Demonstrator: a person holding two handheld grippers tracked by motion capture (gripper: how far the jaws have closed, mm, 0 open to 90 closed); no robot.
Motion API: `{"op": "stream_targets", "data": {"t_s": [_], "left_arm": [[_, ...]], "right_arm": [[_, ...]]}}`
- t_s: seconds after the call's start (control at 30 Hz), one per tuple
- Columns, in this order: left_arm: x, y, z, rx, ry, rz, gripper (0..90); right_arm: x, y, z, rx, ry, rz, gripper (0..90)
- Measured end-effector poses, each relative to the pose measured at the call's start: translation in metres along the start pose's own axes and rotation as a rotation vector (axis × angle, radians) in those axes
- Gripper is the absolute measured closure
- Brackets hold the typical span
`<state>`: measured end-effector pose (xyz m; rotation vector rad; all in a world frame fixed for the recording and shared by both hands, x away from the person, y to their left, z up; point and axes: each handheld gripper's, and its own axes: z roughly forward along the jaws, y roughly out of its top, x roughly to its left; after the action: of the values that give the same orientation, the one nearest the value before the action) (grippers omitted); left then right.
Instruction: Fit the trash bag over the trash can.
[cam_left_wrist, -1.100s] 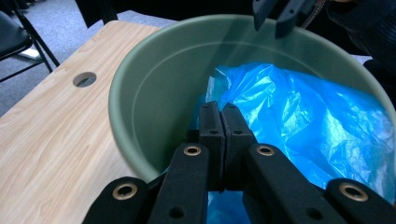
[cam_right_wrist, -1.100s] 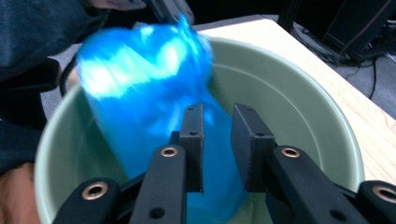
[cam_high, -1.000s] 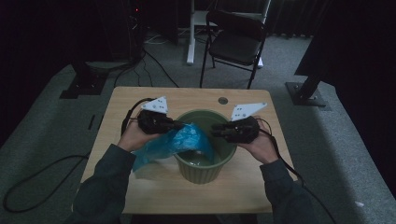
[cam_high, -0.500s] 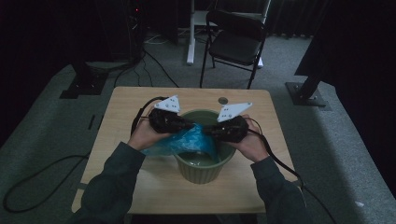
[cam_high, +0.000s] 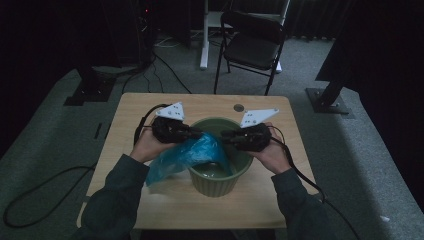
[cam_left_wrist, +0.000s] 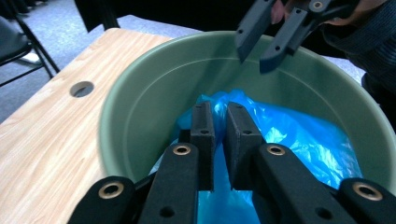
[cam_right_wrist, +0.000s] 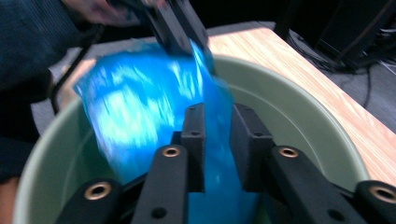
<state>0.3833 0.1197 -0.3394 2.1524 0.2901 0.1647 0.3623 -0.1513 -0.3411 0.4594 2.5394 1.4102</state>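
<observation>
a green pot (cam_high: 216, 176) stood near the middle of the wooden table (cam_high: 125, 130), and a blue plastic bag (cam_high: 192, 152) lay partly inside it, the rest spilling over the pot's left rim onto the table top. the left gripper (cam_high: 196, 134) reached in over that left rim from the person's left hand (cam_high: 150, 145). in the left gripper view its jaws stood nearly together over the bag (cam_left_wrist: 285, 135), a narrow slit left between them; whether a fold of plastic was caught in that slit could not be told. its jaws had just been closing a little. the right gripper (cam_high: 226, 135) came in over the opposite rim from the right hand (cam_high: 272, 152). in the right gripper view its jaws were spread a little way apart, with the blue plastic (cam_right_wrist: 140, 121) behind and between them, and they had just been opening; the pads did not seem to press on it, though the picture was blurred. in that same view the left gripper (cam_right_wrist: 180, 28) held the bag's upper edge up above the pot (cam_right_wrist: 303, 135).

around the work, a round cable hole (cam_high: 239, 107) sat in the table's far edge. a black folding chair (cam_high: 252, 45) stood beyond the table on the grey carpet (cam_high: 60, 130), with dark stand bases (cam_high: 327, 100) to either side and cables (cam_high: 35, 192) trailing over the floor. the pot's tall wall (cam_left_wrist: 154, 93) hemmed in both grippers.
</observation>
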Motion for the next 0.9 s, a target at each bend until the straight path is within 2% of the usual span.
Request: {"op": "stream_targets", "data": {"t_s": [0.1,0.13,0.2,0.23,0.3,0.47,0.5,0.6,0.8,0.87,0.9], "left_arm": [[-0.003,0.005,0.007,-0.008,-0.015,0.008,83.4],[-0.004,0.007,0.008,-0.01,-0.019,0.011,82.8],[-0.005,0.008,0.008,-0.01,-0.005,0.015,77.3],[-0.005,0.008,0.008,-0.01,-0.005,0.015,72.9],[-0.003,0.006,0.001,-0.021,0.016,0.001,72.3],[0.002,-0.003,-0.015,-0.034,0.046,-0.029,65.7],[0.005,-0.009,-0.022,-0.032,0.056,-0.042,65.7],[0.011,-0.019,-0.029,-0.029,0.06,-0.074,55.7],[0.018,-0.032,-0.025,0.009,0.069,-0.128,48.0],[0.018,-0.033,-0.023,0.015,0.074,-0.132,50.1],[0.019,-0.034,-0.019,0.037,0.098,-0.136,50.1]], "right_arm": [[0.002,0.003,0.008,0.021,0.018,-0.015,70.0],[0.003,0.004,0.011,0.039,0.014,-0.023,72.6],[0.005,0.004,0.015,0.064,-0.002,-0.044,85.7],[0.005,0.004,0.015,0.064,-0.002,-0.044,85.7],[0.005,0.002,0.013,0.081,-0.03,-0.055,90.0],[0.002,-0.005,0.003,0.071,-0.057,-0.046,90.0],[0.002,-0.005,0.003,0.071,-0.057,-0.046,90.0],[0.002,-0.006,-0.005,0.06,-0.071,-0.052,90.0],[0.0,-0.009,-0.007,0.053,-0.083,-0.045,90.0],[-0.001,-0.009,-0.006,0.053,-0.082,-0.044,90.0],[-0.001,-0.01,-0.006,0.053,-0.083,-0.045,90.0]]}}
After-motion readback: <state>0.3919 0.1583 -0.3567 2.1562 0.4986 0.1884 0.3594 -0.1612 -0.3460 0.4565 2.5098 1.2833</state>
